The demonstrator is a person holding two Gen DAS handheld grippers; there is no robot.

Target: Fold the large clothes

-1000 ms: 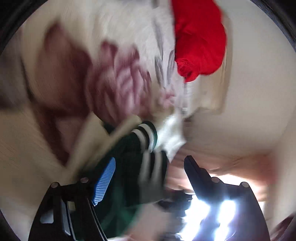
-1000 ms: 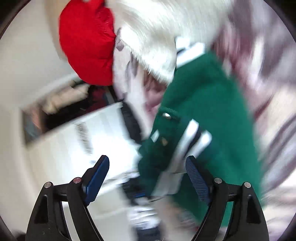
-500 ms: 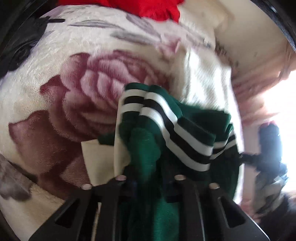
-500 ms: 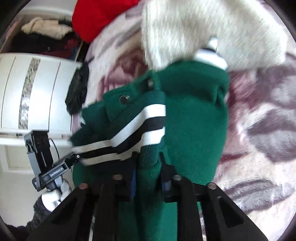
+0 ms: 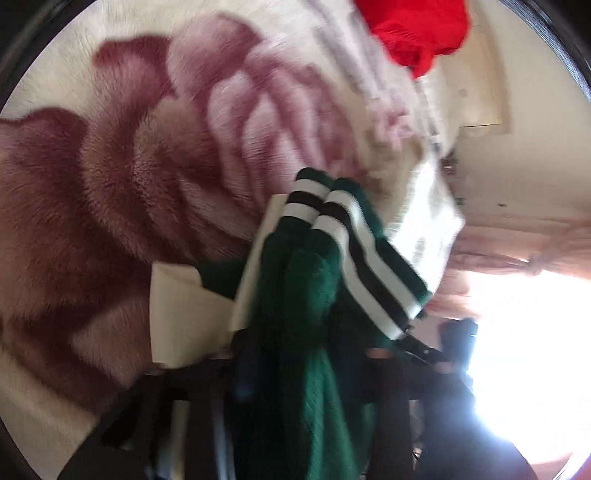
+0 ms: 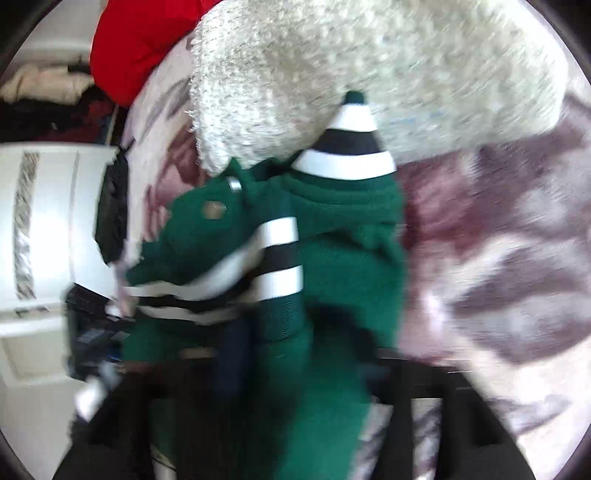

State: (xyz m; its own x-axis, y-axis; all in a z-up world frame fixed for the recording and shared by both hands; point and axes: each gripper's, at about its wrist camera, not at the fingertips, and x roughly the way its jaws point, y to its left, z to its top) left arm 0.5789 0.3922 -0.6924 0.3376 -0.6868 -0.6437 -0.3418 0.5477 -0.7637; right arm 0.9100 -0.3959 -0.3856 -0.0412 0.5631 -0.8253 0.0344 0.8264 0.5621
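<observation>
A green knit garment (image 5: 314,295) with white and black striped cuffs hangs bunched over a rose-patterned plush blanket (image 5: 129,184). My left gripper (image 5: 306,354) is shut on a fold of the green garment. In the right wrist view the same green garment (image 6: 343,258) fills the middle, with a snap button near its upper left. My right gripper (image 6: 295,350) is shut on another fold of it. Both views are blurred by motion and the fingers are mostly hidden by cloth.
A cream fluffy sweater (image 6: 369,74) lies on the blanket behind the green garment. A red garment (image 5: 417,29) lies at the far end, also in the right wrist view (image 6: 129,48). A white cabinet (image 6: 40,221) stands left. A bright window (image 5: 517,332) is right.
Both grippers closed on the green garment about half a second ago and still hold it. The garment has since been lifted and shifted, and the views have swung with it.
</observation>
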